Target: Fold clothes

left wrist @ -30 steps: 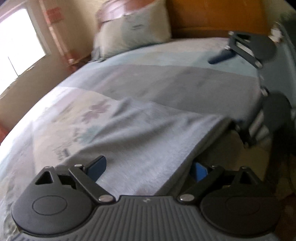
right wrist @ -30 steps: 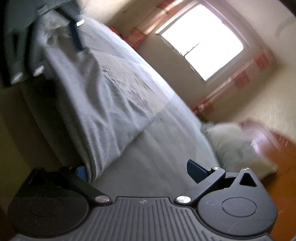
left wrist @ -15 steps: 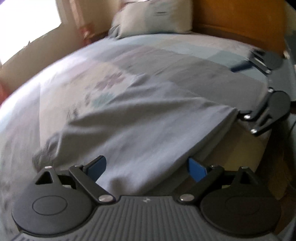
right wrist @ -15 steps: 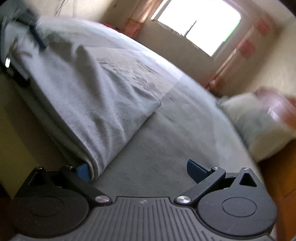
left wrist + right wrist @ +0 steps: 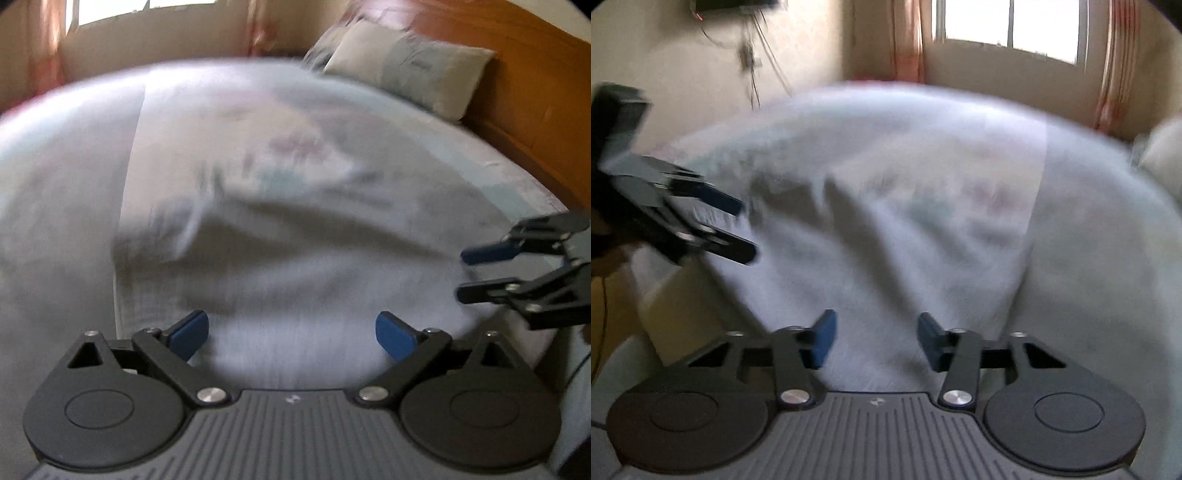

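On the bed (image 5: 74, 184) lies the grey cloth (image 5: 295, 266) (blurred), spread flat near the edge. Left gripper (image 5: 291, 336) gapes wide above its near hem, holding nothing. Right gripper (image 5: 875, 339) has just been narrowing, cloth between its pads, grip unclear

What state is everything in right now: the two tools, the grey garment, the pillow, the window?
Left tool: open, garment edge between its pads, unpinched.
Right tool: half open, jaws just been closing, cloth between them.
Grey garment: spread on the bed, partly rumpled.
Pillow: lying at the headboard.
Window: bright; latch unclear.
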The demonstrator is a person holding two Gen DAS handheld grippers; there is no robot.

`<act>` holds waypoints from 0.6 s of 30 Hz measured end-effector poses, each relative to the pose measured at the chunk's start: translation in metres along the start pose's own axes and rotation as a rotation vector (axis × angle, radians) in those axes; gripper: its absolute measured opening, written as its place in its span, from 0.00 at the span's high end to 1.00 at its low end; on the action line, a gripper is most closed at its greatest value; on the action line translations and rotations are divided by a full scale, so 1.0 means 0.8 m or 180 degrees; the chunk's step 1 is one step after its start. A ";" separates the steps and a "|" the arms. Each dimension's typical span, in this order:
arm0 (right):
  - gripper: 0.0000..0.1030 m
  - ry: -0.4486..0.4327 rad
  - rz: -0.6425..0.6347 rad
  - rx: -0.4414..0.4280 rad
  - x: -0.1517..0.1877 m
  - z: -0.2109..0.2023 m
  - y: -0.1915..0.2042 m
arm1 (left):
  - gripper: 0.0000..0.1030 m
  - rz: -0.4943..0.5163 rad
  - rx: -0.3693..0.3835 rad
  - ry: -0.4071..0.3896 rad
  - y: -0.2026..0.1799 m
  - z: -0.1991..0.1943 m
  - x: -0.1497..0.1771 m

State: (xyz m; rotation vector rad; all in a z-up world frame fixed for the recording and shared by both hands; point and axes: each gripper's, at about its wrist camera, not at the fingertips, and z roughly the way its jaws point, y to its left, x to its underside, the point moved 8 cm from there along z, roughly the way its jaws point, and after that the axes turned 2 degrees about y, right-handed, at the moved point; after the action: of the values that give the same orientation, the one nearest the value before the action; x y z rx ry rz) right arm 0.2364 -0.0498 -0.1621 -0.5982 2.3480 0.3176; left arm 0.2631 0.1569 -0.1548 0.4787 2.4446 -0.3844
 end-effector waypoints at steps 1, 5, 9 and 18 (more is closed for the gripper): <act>0.55 0.0042 0.0043 -0.0033 0.007 0.004 0.001 | 0.06 -0.0053 0.0048 0.0025 0.003 -0.001 0.013; 0.55 0.0000 0.0167 -0.0113 0.020 -0.003 0.004 | 0.06 0.0200 0.0073 -0.0036 -0.010 -0.027 0.010; 0.55 -0.0121 -0.0040 -0.0029 0.000 -0.009 0.016 | 0.06 0.0436 0.0085 -0.0317 -0.032 -0.039 -0.050; 0.52 -0.0055 0.0060 -0.0006 0.020 0.001 0.024 | 0.06 -0.0142 0.0380 -0.0100 -0.032 0.072 -0.119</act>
State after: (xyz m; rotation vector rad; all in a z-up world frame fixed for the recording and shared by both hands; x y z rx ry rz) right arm 0.2165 -0.0380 -0.1724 -0.5722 2.3384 0.3323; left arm 0.3528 0.0890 -0.1367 0.4656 2.4146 -0.5551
